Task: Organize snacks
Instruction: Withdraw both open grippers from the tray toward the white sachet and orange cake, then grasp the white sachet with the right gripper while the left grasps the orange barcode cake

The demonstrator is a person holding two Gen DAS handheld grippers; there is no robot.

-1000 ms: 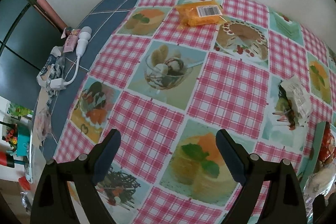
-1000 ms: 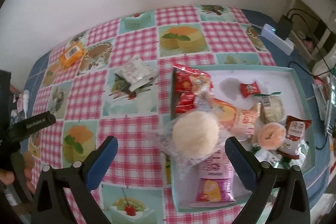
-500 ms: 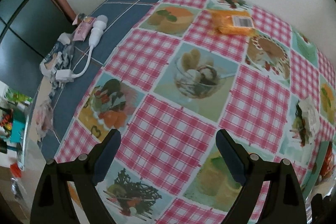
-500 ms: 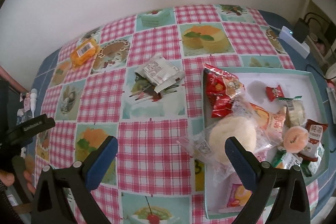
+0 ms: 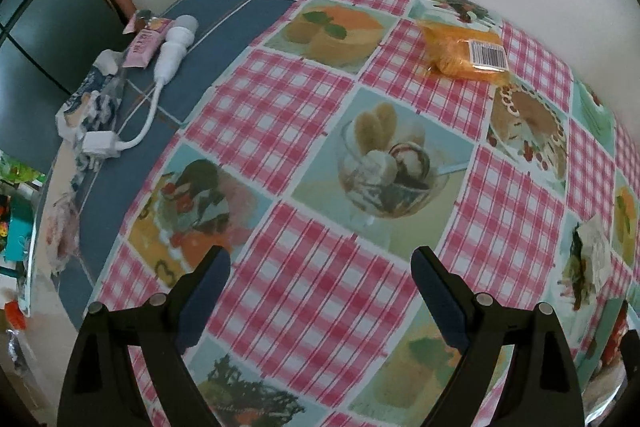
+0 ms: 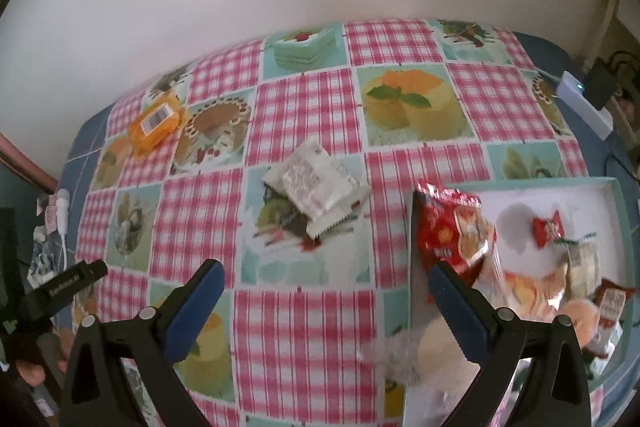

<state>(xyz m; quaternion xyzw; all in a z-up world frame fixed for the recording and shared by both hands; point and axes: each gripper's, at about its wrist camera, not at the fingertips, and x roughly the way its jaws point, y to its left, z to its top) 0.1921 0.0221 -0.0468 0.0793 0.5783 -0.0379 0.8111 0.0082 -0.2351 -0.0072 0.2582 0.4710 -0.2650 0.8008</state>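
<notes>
Showing both tools over the table: each hovers above the checked tablecloth (image 6: 304, 327), neither touching a snack.
Left gripper (image 5: 320, 279): jaws spread wide, nothing between them; aimed at bare cloth near the printed ice-cream square.
Right gripper (image 6: 326, 287): jaws spread wide and empty; the white packets lie ahead of it, the tray at its right.
White packets (image 6: 316, 187): two or three flat sachets stacked askew on the cloth, outside the tray and just left of its near corner.
Handling, white packets: likely light, thin and limp, with crimped edges; the stack may shear apart under a pinch. A hold across the middle of the pile, or on one raised crimped edge, seems safest.
Orange packet (image 5: 466, 53): lies alone near the far edge by the wall, barcode label up, well apart from the tray.
Handling, orange packet: glossy film, probably slippery and soft inside; a hold across its short width, not the sealed ends, should serve.
Tray (image 6: 622, 223): shallow white box with a teal rim, already holding many wrapped snacks, among them a red bag (image 6: 440, 227) leaning on its left wall.
Round bun (image 6: 436, 351): bagged in clear film at the tray's near-left corner; soft, and likely easily crushed.
Bystanders: a white charger cable (image 5: 152, 107) lies on the blue margin, not part of the job.
</notes>
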